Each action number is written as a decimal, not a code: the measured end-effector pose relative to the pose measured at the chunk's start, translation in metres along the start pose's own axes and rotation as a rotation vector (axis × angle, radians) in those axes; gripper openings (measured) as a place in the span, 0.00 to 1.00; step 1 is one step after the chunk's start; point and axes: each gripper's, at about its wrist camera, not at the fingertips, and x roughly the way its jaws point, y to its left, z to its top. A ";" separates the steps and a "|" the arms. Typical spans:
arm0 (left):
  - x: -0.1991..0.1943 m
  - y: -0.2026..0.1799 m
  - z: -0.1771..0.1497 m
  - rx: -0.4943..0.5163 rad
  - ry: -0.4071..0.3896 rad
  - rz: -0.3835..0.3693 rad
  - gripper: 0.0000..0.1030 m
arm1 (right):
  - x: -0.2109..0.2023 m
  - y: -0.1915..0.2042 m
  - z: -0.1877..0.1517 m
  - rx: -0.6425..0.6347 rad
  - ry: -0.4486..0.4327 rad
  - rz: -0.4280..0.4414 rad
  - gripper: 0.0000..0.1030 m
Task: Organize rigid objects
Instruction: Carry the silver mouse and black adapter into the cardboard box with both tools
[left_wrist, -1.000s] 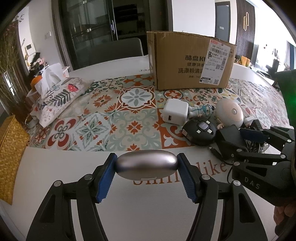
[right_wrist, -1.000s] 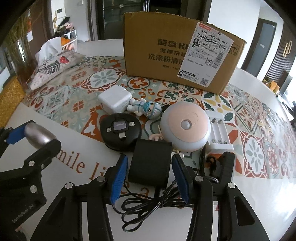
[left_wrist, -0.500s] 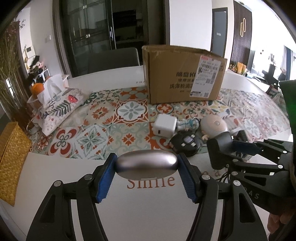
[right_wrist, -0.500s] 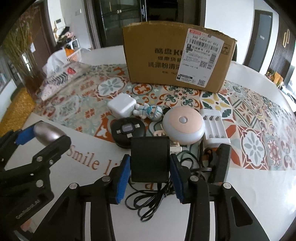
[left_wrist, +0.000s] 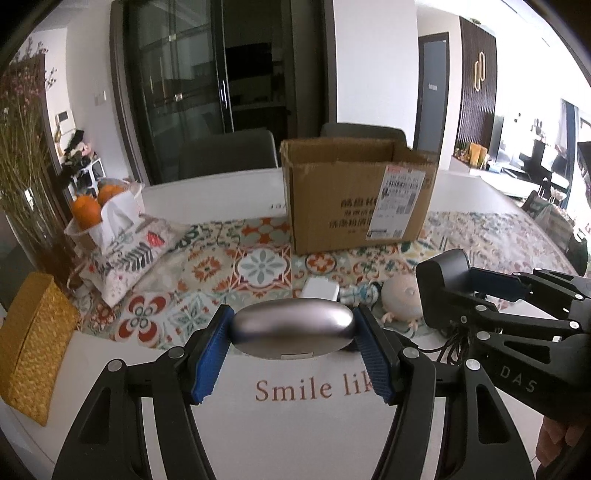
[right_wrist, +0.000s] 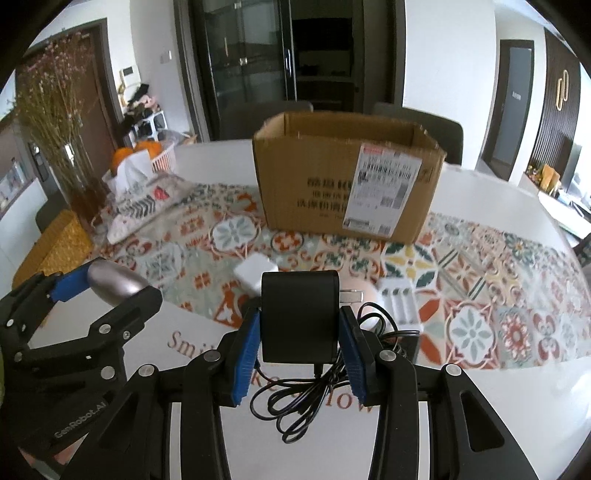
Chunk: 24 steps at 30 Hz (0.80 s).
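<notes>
My left gripper is shut on a smooth silver oval case, held above the table; the same case shows in the right wrist view at the left. My right gripper is shut on a black power adapter, lifted off the table with its black cable dangling below. From the left wrist view that adapter hangs at the right. An open cardboard box stands on the patterned mat behind. A white charger cube, a small figurine, a round pink lamp and a white battery charger lie on the mat.
A floral tissue pouch, a basket of oranges and a vase of dried flowers crowd the far left. A yellow woven box sits at the left table edge. Chairs stand behind the table. A hand shows at the lower right.
Both grippers rose with their loads: the adapter came off the table, cable trailing, and the box's open top came into view. The silver case stayed clamped throughout.
</notes>
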 end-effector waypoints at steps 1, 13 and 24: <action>-0.002 0.000 0.003 0.000 -0.007 0.000 0.63 | -0.004 -0.001 0.002 0.001 -0.010 -0.003 0.41; -0.013 -0.006 0.051 -0.013 -0.072 -0.053 0.63 | -0.037 -0.014 0.035 0.026 -0.118 -0.045 0.41; -0.007 -0.015 0.103 0.016 -0.136 -0.078 0.63 | -0.052 -0.030 0.078 0.040 -0.226 -0.073 0.41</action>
